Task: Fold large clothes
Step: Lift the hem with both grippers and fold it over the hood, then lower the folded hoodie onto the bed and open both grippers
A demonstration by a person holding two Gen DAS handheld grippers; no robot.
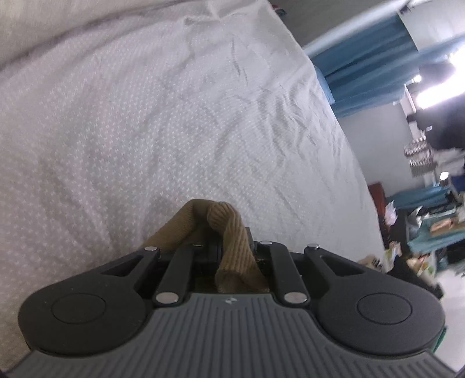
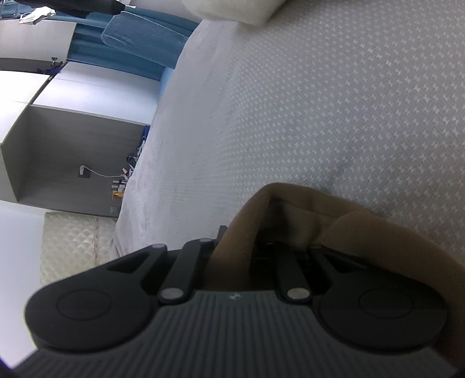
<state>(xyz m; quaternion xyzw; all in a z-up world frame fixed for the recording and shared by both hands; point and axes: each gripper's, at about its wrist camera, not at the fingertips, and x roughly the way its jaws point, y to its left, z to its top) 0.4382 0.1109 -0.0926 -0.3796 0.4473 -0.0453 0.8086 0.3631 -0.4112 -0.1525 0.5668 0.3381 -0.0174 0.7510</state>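
- Over the white patterned bedspread [image 1: 174, 130], a tan garment [image 1: 229, 232] hangs pinched in two hand-held grippers, one edge in each, so that it can be carried and laid out for folding.
- Left gripper [image 1: 232, 247]: its jaws are clenched on a ribbed band of the garment, probably a cuff or hem; the band bunches up above the jaws and a strip runs back through them toward the camera.
- Right gripper [image 2: 247, 247]: its jaws are likewise clamped on smoother tan cloth, which arches up and drapes over the right side of the tool, hiding part of the linkage.
- Holding two separate edges likely keeps the cloth spread between the hands; how much of it already rests on the bed cannot be told.
- Only the left view shows the ribbed knit, the creased middle of the bedspread and one side edge of the bed, with blue curtains [image 1: 372, 52] and cluttered furniture beyond.
- Only the right view shows a pillow [image 2: 232, 11] at the head end, the other side edge, a grey recessed unit [image 2: 72, 160] and a quilted pad [image 2: 72, 247] below.
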